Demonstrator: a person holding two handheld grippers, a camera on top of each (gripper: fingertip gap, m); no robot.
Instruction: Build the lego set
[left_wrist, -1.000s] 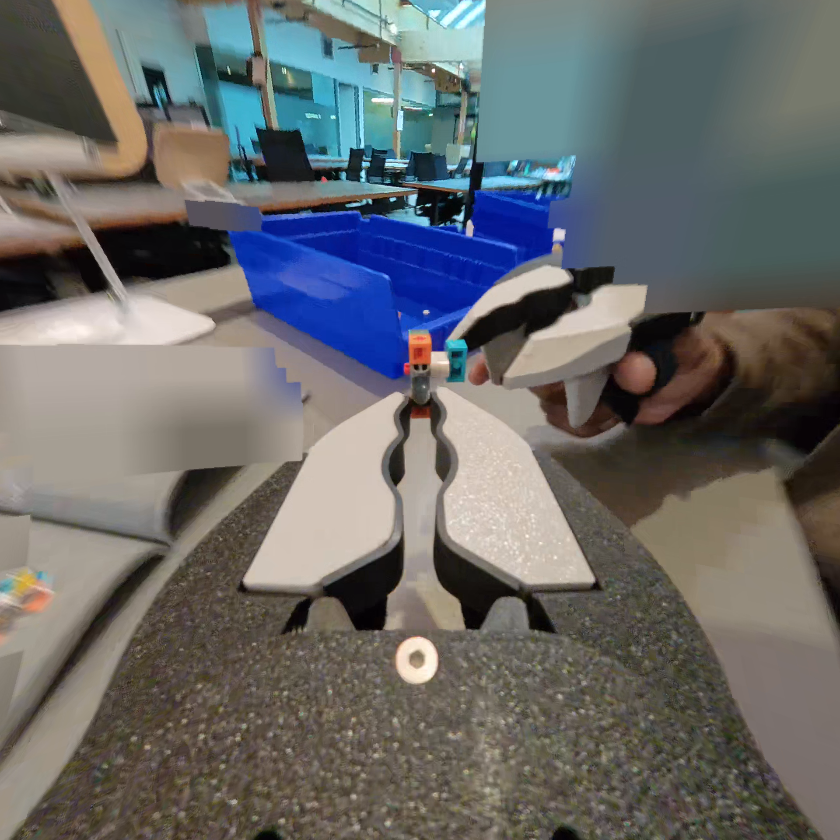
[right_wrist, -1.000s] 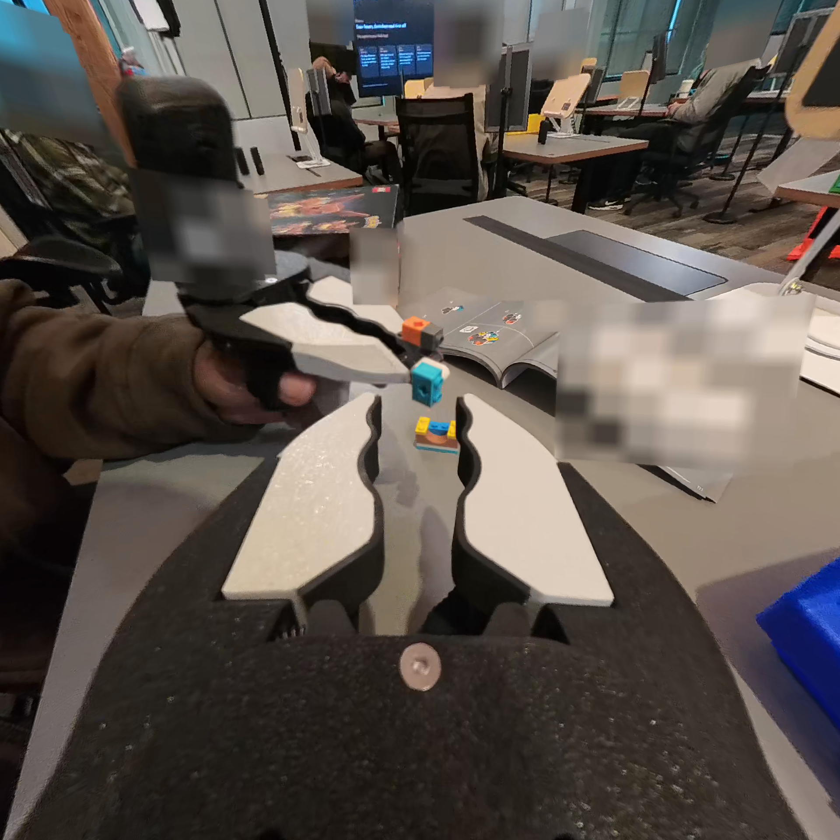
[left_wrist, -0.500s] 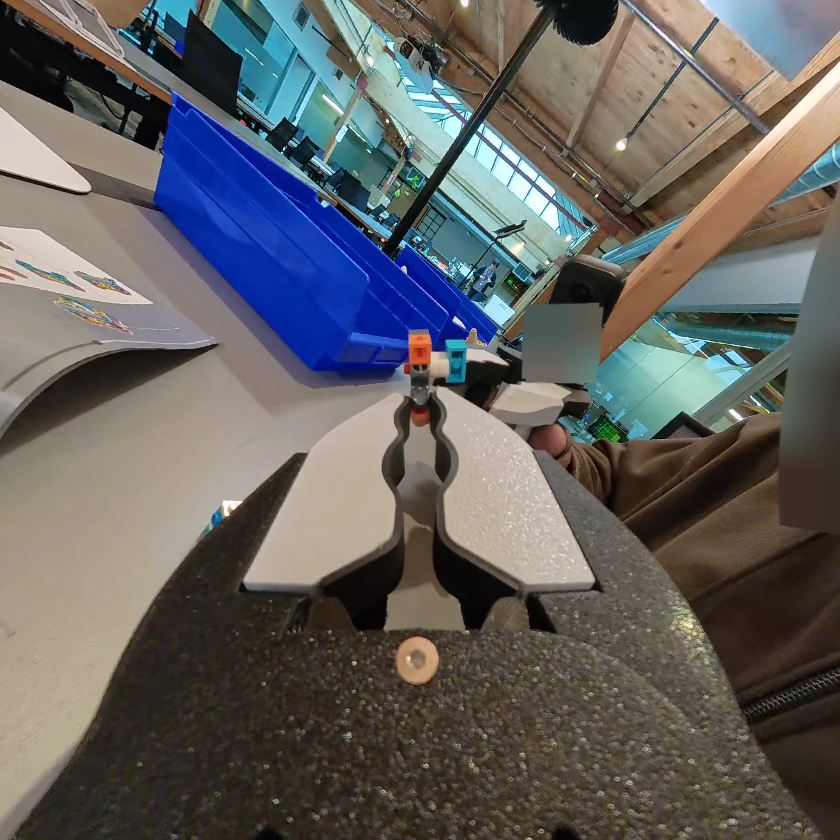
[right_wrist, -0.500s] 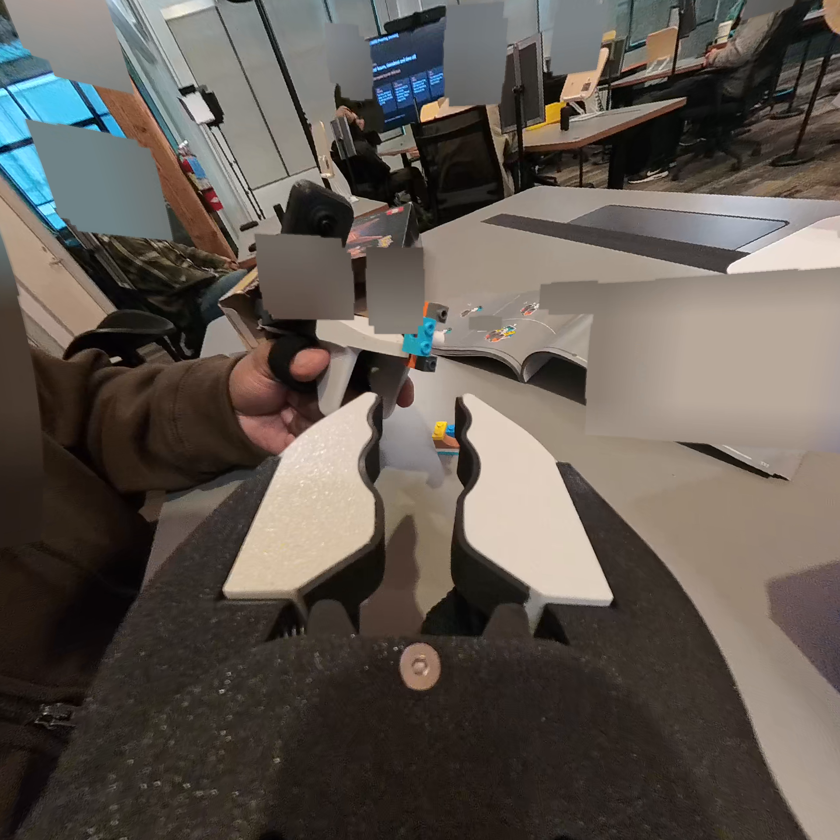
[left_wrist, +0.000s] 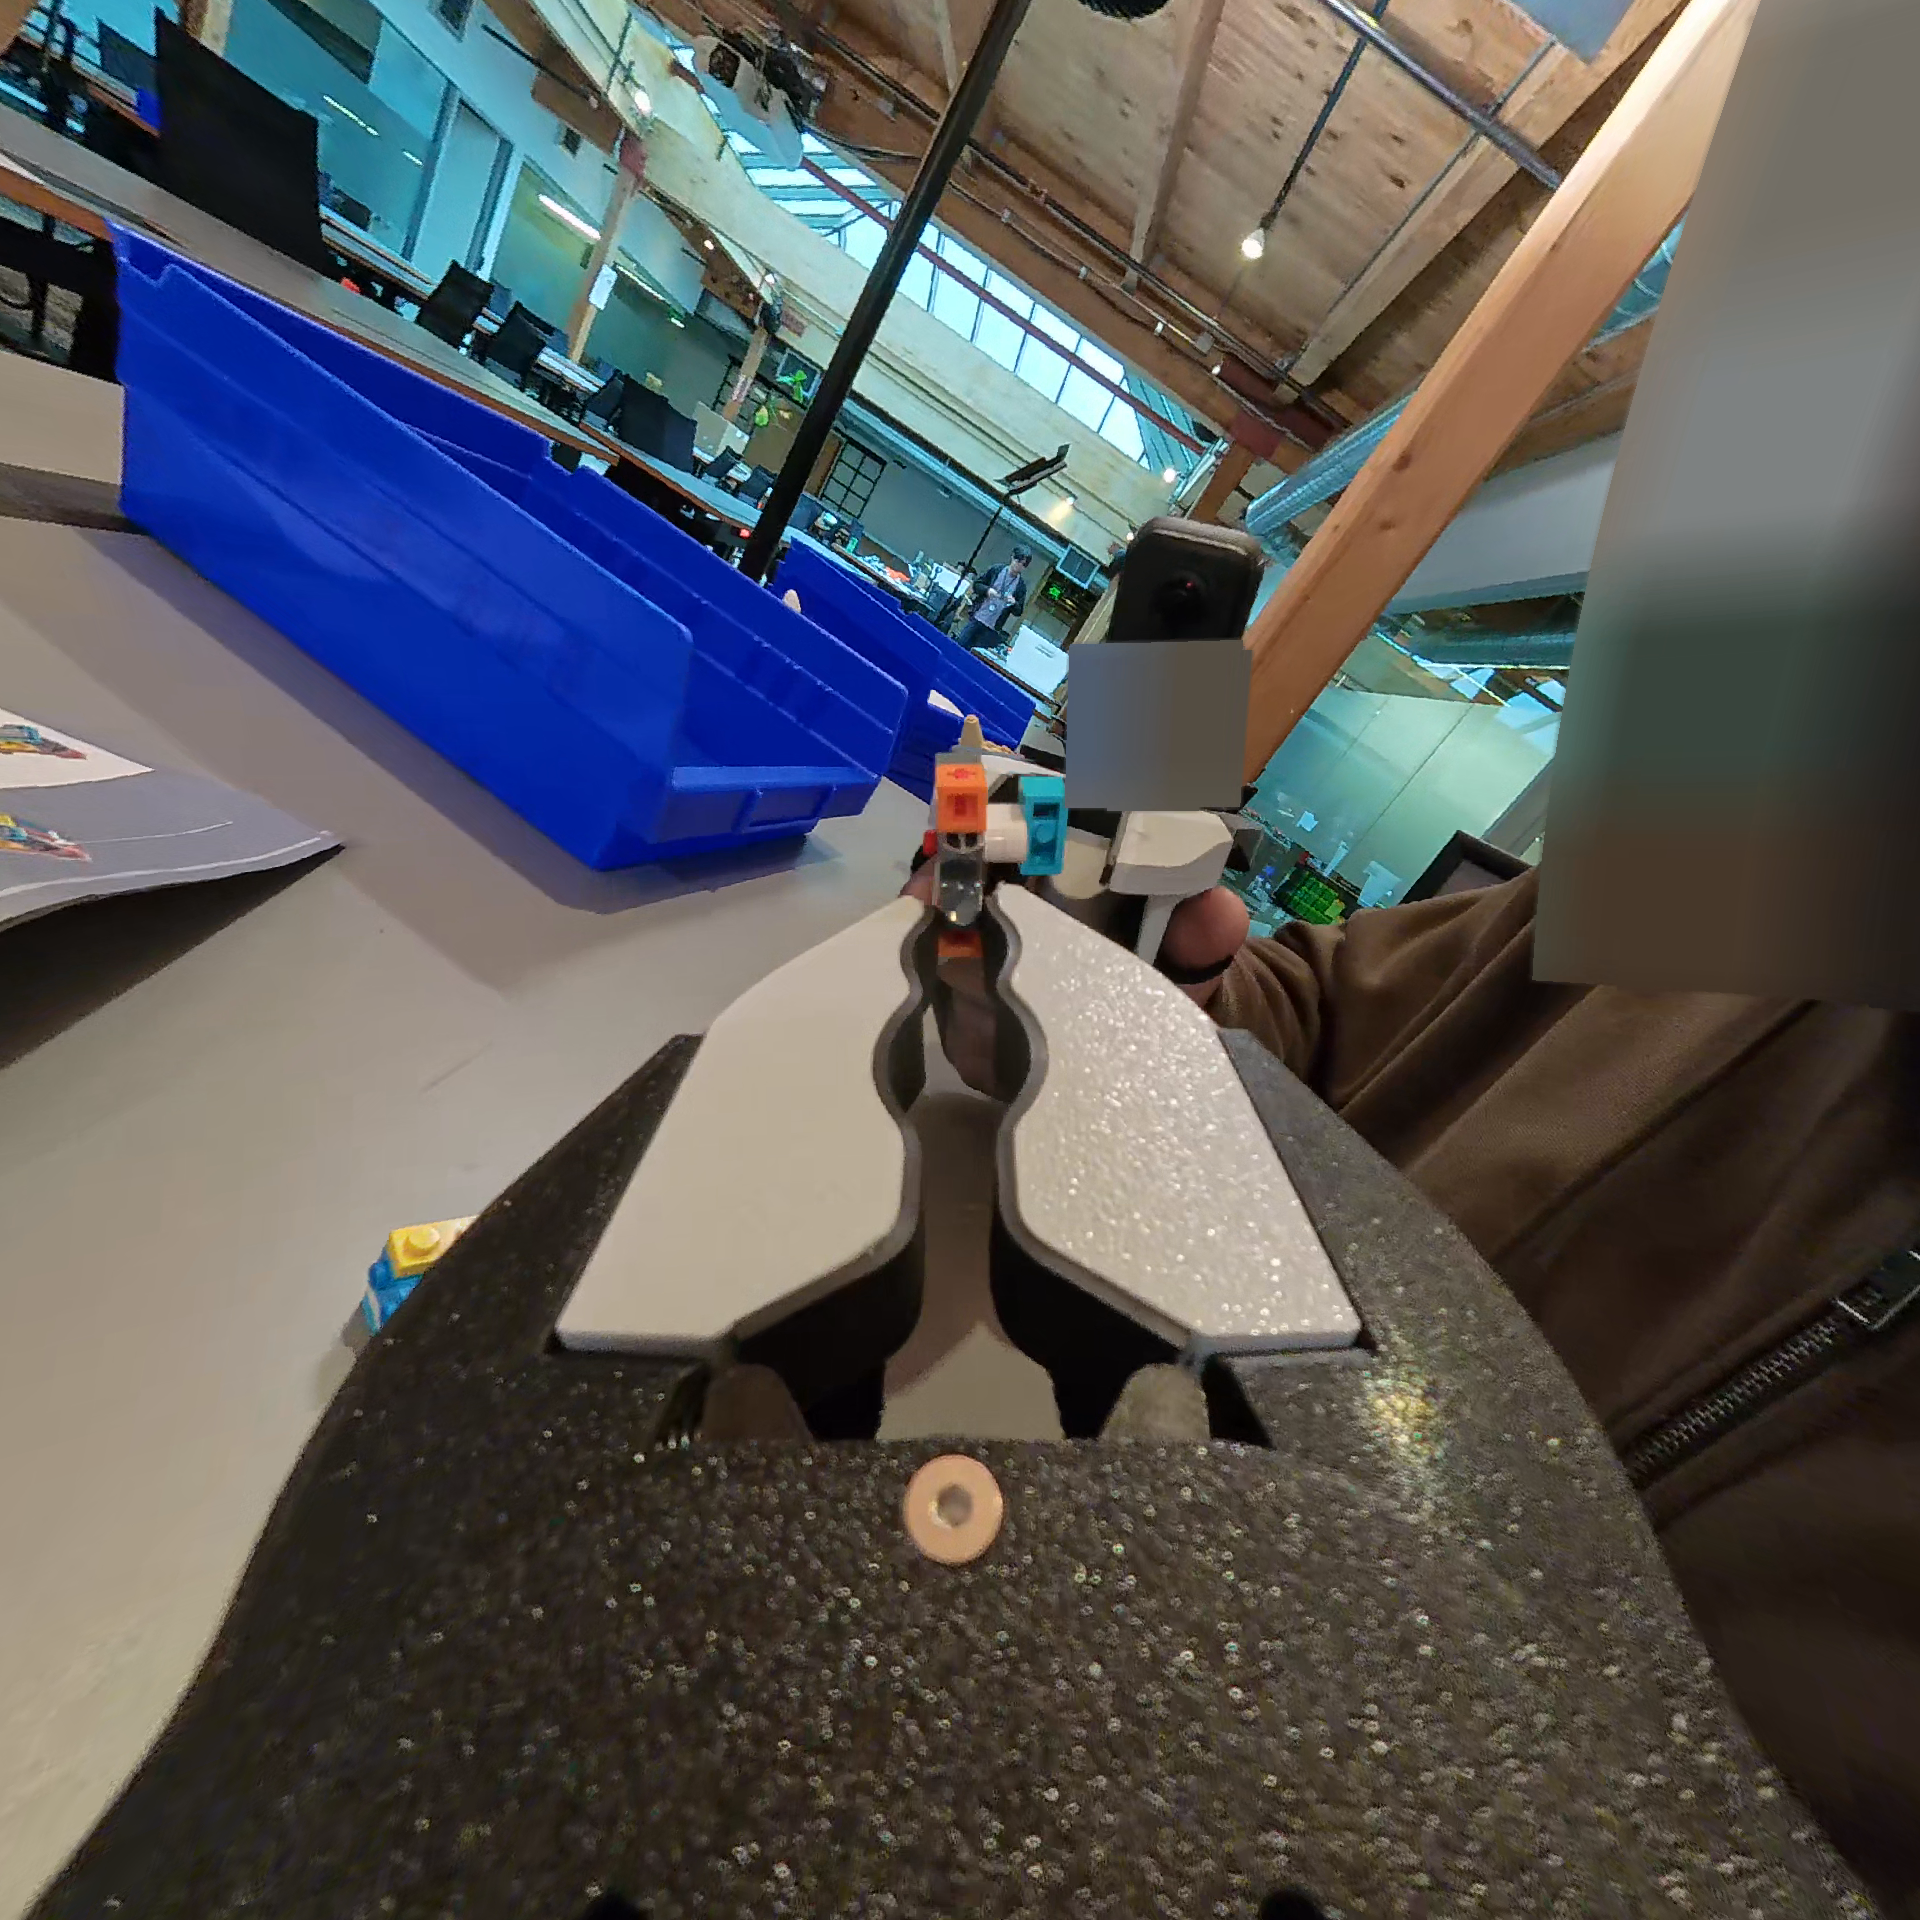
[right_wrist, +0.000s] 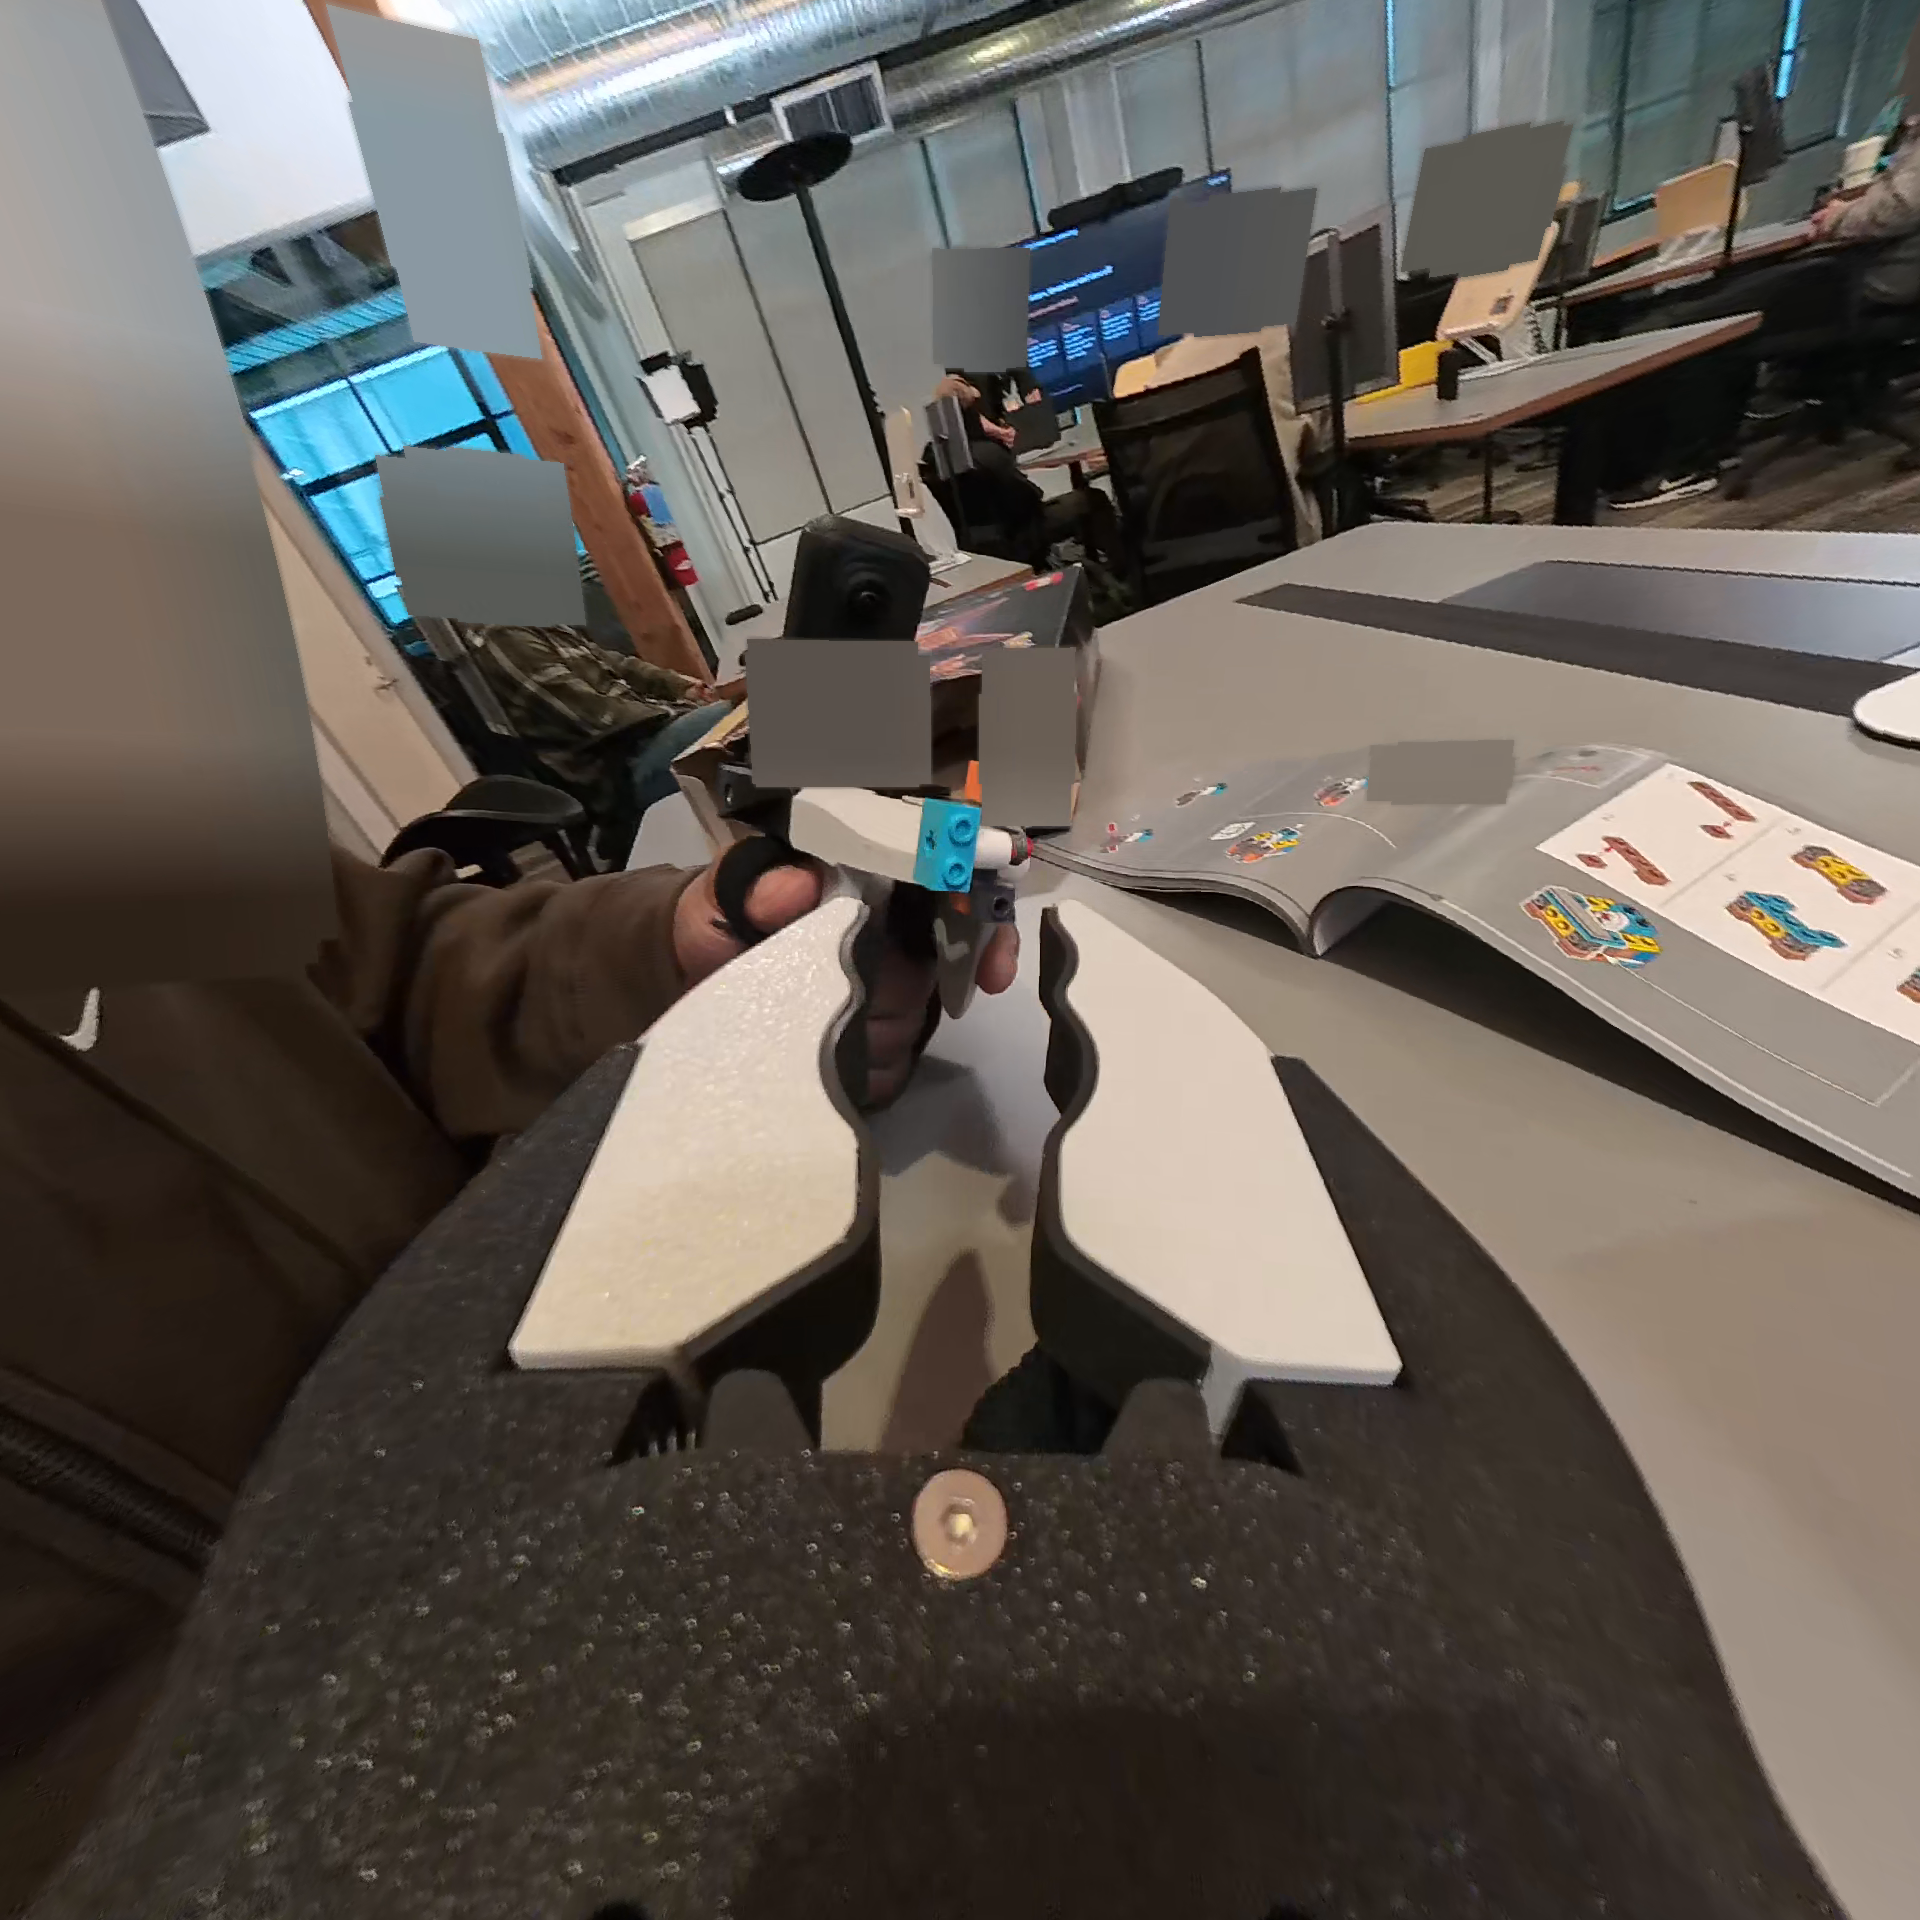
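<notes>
The left hand-held gripper (left_wrist: 961, 920) is clenched on a small lego assembly (left_wrist: 982, 847) just above the middle of the left wrist view: an orange block on top, a grey piece pinched at the tips, a white pin running sideways to a teal brick (left_wrist: 1042, 840). The right hand-held gripper (right_wrist: 951, 920) stands released, its fingers apart with nothing between them, low in the middle of its own view and near the assembly without touching it. A second small yellow and blue build (left_wrist: 410, 1262) lies on the desk (left_wrist: 260, 1039) at the lower left, and the open instruction booklet (right_wrist: 1558, 904) lies at the right of the right wrist view. The assembly looks light, stiff and smooth, and its press-fit joints would likely part under a sideways pull; I would grip the teal brick by its flat faces and push along the pin
</notes>
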